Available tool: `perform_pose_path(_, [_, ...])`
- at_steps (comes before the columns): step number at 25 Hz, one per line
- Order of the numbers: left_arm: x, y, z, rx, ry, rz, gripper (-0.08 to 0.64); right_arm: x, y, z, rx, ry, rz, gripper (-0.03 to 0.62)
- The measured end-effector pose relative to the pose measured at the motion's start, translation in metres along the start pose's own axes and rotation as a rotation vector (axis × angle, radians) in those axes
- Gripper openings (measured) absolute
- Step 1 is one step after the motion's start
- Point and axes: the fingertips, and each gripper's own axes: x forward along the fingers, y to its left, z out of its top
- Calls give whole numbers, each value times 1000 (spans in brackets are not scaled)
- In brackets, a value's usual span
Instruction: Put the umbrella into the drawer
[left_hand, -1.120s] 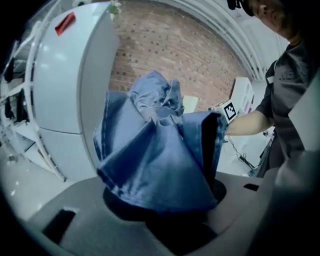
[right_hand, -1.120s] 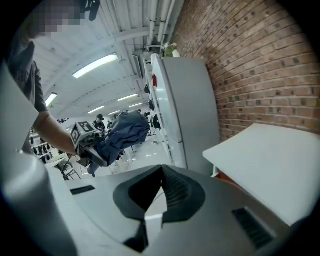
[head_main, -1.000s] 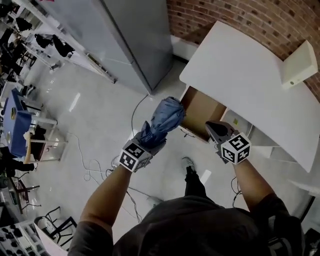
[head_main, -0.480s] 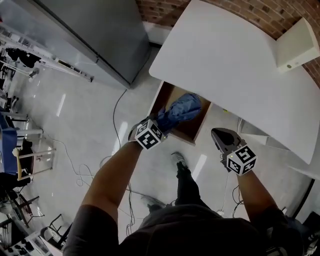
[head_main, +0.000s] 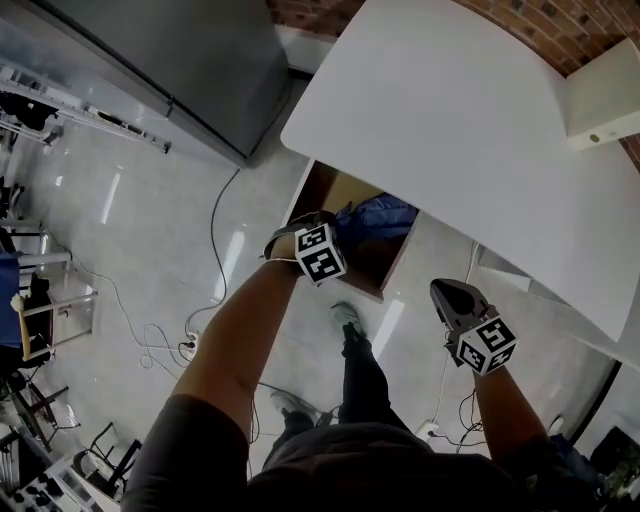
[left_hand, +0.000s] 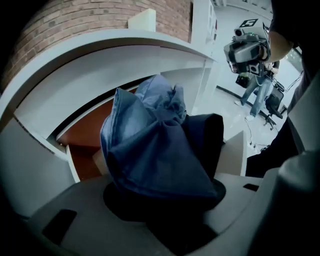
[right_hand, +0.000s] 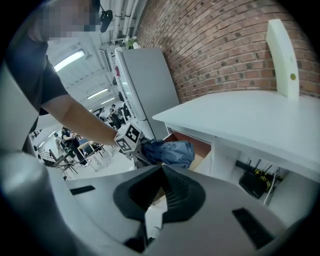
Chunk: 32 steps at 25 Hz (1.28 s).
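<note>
Now my left hand-held gripper (head_main: 340, 226) pinches the folded umbrella (head_main: 380, 214), whose free end is over or just inside the open drawer (head_main: 330, 192) under the tabletop (head_main: 450, 130). My right hand-held gripper (head_main: 440, 290) hangs well apart, jaws pressed together, empty. I judge this the placing step. Next I lower the umbrella fully inside, then spread the jaws.

No legible text — none anywhere.

Left forearm (head_main: 240, 340) extended forward; left tool (left_hand: 162, 197) pointing steeply downward, jaws clamped on the umbrella (left_hand: 150, 150). Right tool (right_hand: 161, 172) well apart, tilted downward, jaws together, empty.
</note>
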Motion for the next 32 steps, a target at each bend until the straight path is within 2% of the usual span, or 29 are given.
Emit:
perform_pose_path(5, [31, 11, 11, 13, 14, 23, 210, 0, -8, -14, 21, 16, -12, -6])
perform_pose_path(9, [47, 19, 18, -16, -15, 41, 210, -1, -11, -20, 31, 29, -20, -6])
perform_pose_path(22, [87, 26, 9, -29, 14, 50, 227, 5, -12, -28, 16, 79, -13, -6])
perform_pose_path(28, [90, 23, 11, -25, 17, 40, 277, 8, -8, -24, 7, 80, 1, -6])
perform_pose_path(32, [79, 27, 23, -53, -48, 68, 328, 11, -4, -21, 5, 80, 11, -6])
